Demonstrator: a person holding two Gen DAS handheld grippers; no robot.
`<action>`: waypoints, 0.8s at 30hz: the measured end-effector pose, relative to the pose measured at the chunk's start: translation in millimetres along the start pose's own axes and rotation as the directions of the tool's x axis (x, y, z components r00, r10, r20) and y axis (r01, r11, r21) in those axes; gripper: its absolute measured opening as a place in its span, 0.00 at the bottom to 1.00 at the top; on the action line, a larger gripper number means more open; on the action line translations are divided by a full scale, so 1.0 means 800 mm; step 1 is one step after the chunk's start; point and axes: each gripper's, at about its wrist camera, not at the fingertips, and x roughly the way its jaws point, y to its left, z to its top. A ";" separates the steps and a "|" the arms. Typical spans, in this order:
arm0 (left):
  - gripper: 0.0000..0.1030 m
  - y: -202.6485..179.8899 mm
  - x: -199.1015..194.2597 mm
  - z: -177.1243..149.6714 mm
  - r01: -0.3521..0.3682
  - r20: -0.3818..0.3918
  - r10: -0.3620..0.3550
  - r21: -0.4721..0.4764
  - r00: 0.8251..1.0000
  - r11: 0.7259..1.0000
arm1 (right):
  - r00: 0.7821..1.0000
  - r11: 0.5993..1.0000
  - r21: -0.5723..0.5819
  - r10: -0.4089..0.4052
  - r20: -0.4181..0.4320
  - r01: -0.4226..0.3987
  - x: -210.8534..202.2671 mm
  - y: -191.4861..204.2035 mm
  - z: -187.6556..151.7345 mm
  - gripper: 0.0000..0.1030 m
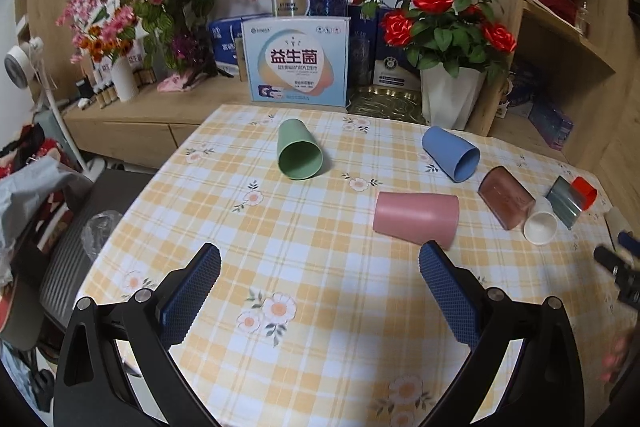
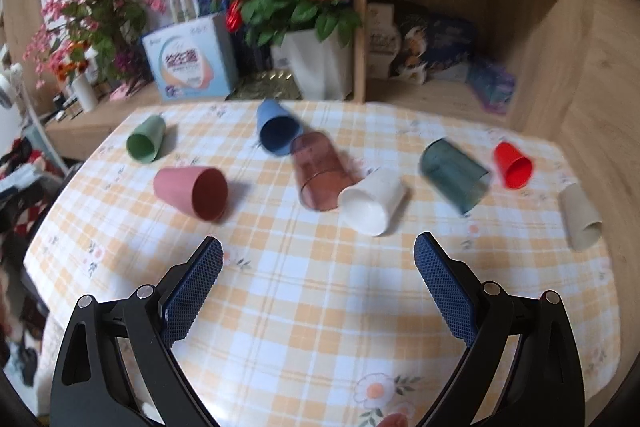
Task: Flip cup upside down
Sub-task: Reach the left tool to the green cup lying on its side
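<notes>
Cups all on their sides on the checked table (image 1: 304, 307); both tongs apart, holding nothing.

L gripper (image 1: 320, 259) hovers near table's front edge, w/ pink cup (image 1: 416, 217) just ahead, mouth to the right, matte, tapered. R gripper (image 2: 318, 251) faces white cup (image 2: 374, 199), mouth toward camera. Green cup (image 1: 298, 155) near back edge. R view motion-blurred; beige cup (image 2: 580, 217) at right edge hard to make out.

tablecloth (image 2: 320, 307): yellow-and-white check, small floral motifs. cups: green (image 2: 145, 143), blue (image 2: 277, 131), pink (image 2: 192, 191), translucent brown (image 2: 320, 173), white (image 2: 374, 201), translucent dark teal (image 2: 454, 174), red (image 2: 512, 164), beige (image 2: 580, 217) at right edge. gripper pads (image 2: 192, 297): blue, textured.
</notes>
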 end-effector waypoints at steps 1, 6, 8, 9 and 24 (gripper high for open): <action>0.94 0.003 0.011 0.005 0.015 -0.013 -0.015 -0.009 1.000 1.000 | 1.000 1.000 0.000 0.003 -0.014 -0.003 0.005 -0.001 0.000 0.91; 0.94 0.014 0.055 0.027 0.051 -0.076 -0.055 -0.051 0.996 0.997 | 0.995 0.999 0.019 -0.030 -0.093 0.032 0.040 -0.007 -0.004 0.91; 0.94 0.022 0.076 0.042 0.076 -0.104 -0.084 -0.084 0.991 0.994 | 0.993 0.999 0.032 -0.030 -0.117 0.034 0.051 -0.012 -0.006 0.91; 0.94 0.030 0.089 0.052 0.087 -0.120 -0.100 -0.109 0.988 0.990 | 0.992 0.999 0.036 -0.020 -0.126 0.025 0.056 -0.014 -0.006 0.91; 0.84 0.112 0.357 0.184 0.094 -0.340 -0.271 -0.455 0.901 0.885 | 0.978 0.996 0.085 -0.023 -0.205 0.041 0.097 -0.033 -0.004 0.91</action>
